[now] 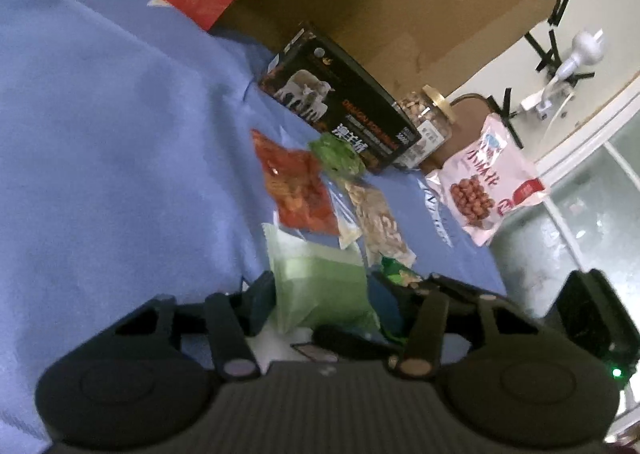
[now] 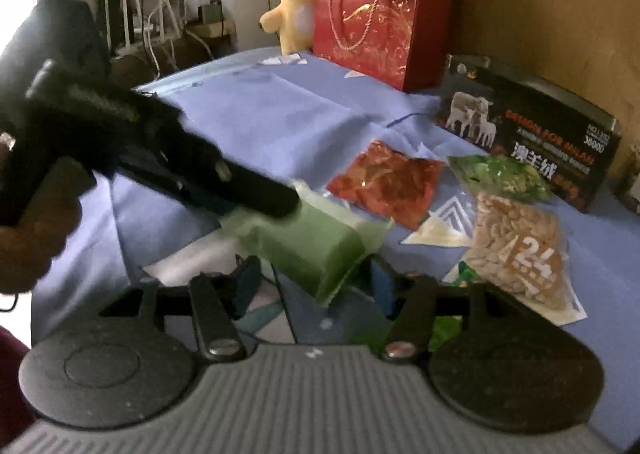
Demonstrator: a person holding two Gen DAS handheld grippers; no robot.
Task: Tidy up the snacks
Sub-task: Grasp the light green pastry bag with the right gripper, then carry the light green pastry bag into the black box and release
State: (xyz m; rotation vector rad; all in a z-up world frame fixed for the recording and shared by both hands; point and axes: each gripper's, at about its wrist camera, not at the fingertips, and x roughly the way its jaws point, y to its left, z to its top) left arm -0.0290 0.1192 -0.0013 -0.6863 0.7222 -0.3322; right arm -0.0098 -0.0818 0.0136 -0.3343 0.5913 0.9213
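A pale green snack packet (image 1: 320, 286) (image 2: 316, 246) sits between the fingers of my left gripper (image 1: 324, 294), which is shut on it just above the blue cloth. In the right wrist view the left gripper (image 2: 256, 198) reaches in from the left onto that packet. My right gripper (image 2: 316, 282) is open, with the packet's lower end between its fingers. Beyond lie a red packet (image 1: 296, 186) (image 2: 388, 182), a green packet (image 1: 340, 154) (image 2: 500, 174) and a clear nut packet (image 1: 380, 222) (image 2: 520, 246).
A black box (image 1: 344, 106) (image 2: 532, 130), a red gift bag (image 2: 380, 22) and a cardboard box (image 1: 400, 6) stand at the back. A nut jar (image 1: 428, 110) and a pink peanut bag (image 1: 488, 178) sit near the table's edge. A yellow plush (image 2: 292, 6) stands behind.
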